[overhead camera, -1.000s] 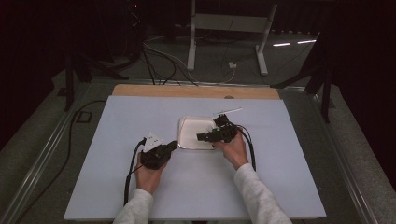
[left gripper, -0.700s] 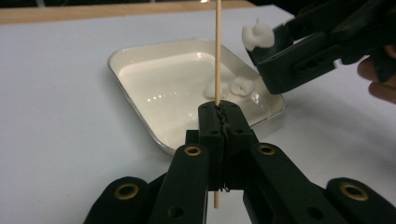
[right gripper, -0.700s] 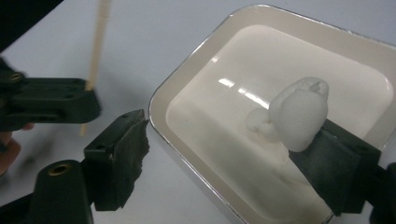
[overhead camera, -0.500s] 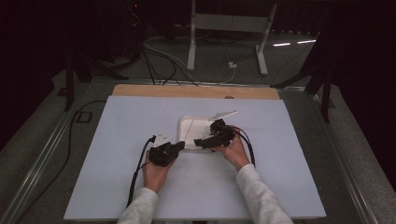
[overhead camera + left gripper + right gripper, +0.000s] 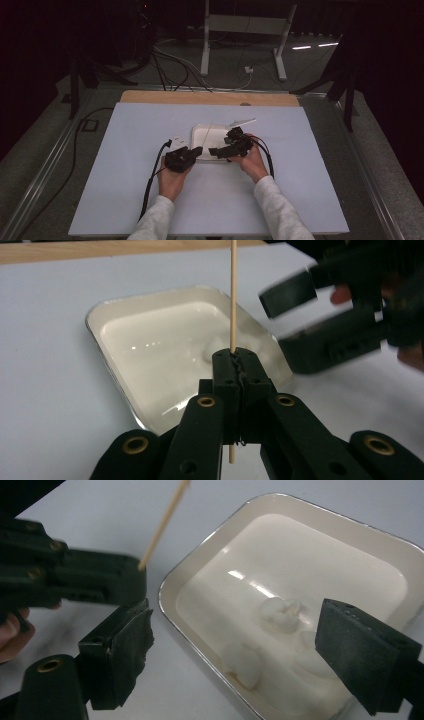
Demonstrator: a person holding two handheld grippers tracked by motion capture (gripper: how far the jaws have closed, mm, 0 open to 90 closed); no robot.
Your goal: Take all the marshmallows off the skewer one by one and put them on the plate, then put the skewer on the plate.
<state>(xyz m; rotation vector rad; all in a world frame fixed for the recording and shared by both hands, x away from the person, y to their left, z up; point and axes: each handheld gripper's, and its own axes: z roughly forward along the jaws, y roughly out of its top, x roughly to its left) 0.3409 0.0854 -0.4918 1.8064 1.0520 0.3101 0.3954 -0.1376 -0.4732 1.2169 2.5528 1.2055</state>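
Left gripper (image 5: 235,357), nearest the camera in the left gripper view, is clenched on a thin wooden skewer (image 5: 232,295), which stands upright through the pads and pokes out above and below. The skewer looks light, stiff and brittle, likely to snap if bent; a hold low on the shaft, as now, suits it best.

Right gripper (image 5: 235,650) has just been opening, jaws wide apart, nothing between them, hovering over the near edge of the white tray (image 5: 190,570). In the high view the tray (image 5: 199,131) sits at 12 o'clock from both hands.

Soft white lumps (image 5: 280,612) lie in the tray, probably squashy, sticky and light; spearing them beats pinching.
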